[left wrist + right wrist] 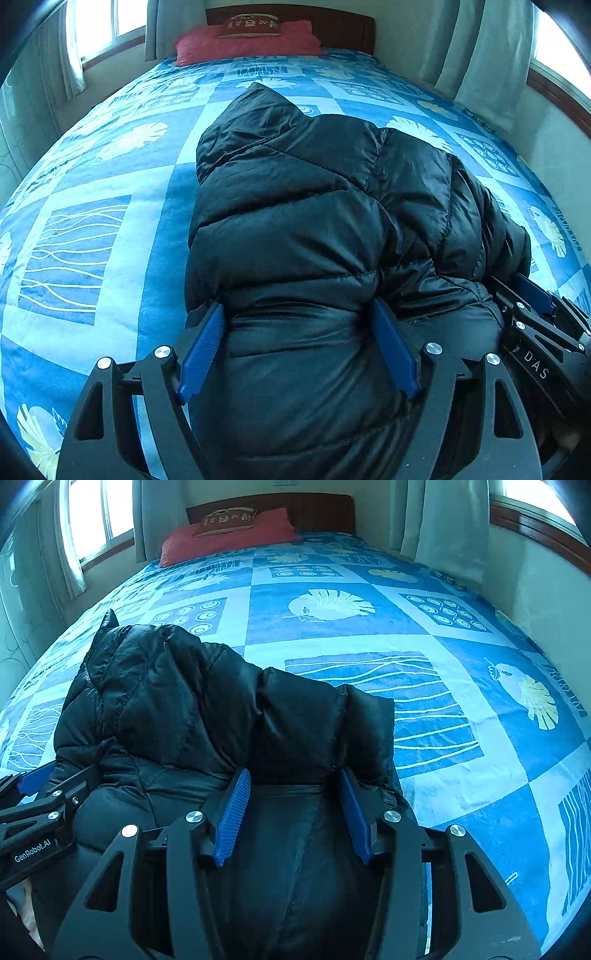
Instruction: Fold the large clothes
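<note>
One black quilted puffer jacket [317, 229] lies bunched on a blue patchwork-print bedspread [110, 192]. Left gripper [299, 343]: blue ribbed fingers [201, 354] spread around its glossy bulk; whether they press, cannot be told. Right gripper [293, 812] pinches a fold of the hem. Only the left view shows the peaked hood; red pillow [221, 542] beyond.

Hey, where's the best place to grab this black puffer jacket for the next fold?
Probably the near hem of the black puffer jacket, coming from the near edge of the bed: the hood points toward the headboard, so the hem is closest.
</note>
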`<state>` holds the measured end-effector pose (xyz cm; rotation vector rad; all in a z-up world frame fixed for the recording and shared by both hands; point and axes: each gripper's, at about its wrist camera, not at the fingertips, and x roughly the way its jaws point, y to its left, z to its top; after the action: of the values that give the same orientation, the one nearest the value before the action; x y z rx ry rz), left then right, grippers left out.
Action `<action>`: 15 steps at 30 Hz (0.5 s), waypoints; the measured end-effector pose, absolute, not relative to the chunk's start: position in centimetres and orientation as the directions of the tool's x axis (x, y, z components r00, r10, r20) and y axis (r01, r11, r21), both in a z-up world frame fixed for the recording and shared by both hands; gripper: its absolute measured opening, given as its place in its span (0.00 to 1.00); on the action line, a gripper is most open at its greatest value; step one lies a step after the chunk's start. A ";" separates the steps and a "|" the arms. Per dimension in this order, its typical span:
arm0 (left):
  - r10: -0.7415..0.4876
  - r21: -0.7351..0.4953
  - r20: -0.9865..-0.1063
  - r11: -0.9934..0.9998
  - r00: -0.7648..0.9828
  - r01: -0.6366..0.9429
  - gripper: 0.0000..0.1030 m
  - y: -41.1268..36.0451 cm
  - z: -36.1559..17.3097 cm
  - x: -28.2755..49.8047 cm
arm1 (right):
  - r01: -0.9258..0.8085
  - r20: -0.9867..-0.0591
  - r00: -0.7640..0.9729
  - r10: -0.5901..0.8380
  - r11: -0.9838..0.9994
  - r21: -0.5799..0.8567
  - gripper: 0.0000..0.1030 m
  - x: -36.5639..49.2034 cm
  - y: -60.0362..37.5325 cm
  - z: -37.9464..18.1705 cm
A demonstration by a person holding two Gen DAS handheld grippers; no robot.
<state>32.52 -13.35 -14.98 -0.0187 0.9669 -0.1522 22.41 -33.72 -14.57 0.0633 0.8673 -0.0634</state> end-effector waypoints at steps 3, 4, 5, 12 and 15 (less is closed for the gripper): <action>-0.130 -0.076 -0.816 0.990 0.564 0.119 0.76 -13.5 -15.1 32.5 | 0.083 -0.759 0.650 -0.030 0.996 0.032 0.47 22.4 -33.7 -14.7; -0.130 -0.076 -0.815 0.990 0.565 0.118 0.76 -13.6 -15.1 32.5 | 0.083 -0.759 0.650 -0.031 0.996 0.030 0.47 22.4 -33.7 -14.8; -0.130 -0.076 -0.814 0.990 0.565 0.118 0.76 -13.6 -15.2 32.6 | 0.082 -0.760 0.650 -0.032 0.996 0.029 0.47 22.4 -33.8 -14.8; -0.132 -0.079 -0.806 0.990 0.577 0.115 0.76 -13.5 -15.5 32.4 | 0.087 -0.752 0.657 -0.040 0.996 0.023 0.47 22.5 -33.9 -14.7; -0.125 -0.072 -0.806 0.991 0.578 0.113 0.76 -13.6 -15.4 32.4 | 0.087 -0.754 0.655 -0.056 0.996 0.002 0.47 22.6 -33.8 -14.3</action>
<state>32.41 -13.61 -15.39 -0.0132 0.9437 -0.1393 22.64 -33.76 -14.33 0.0391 0.8535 -0.0810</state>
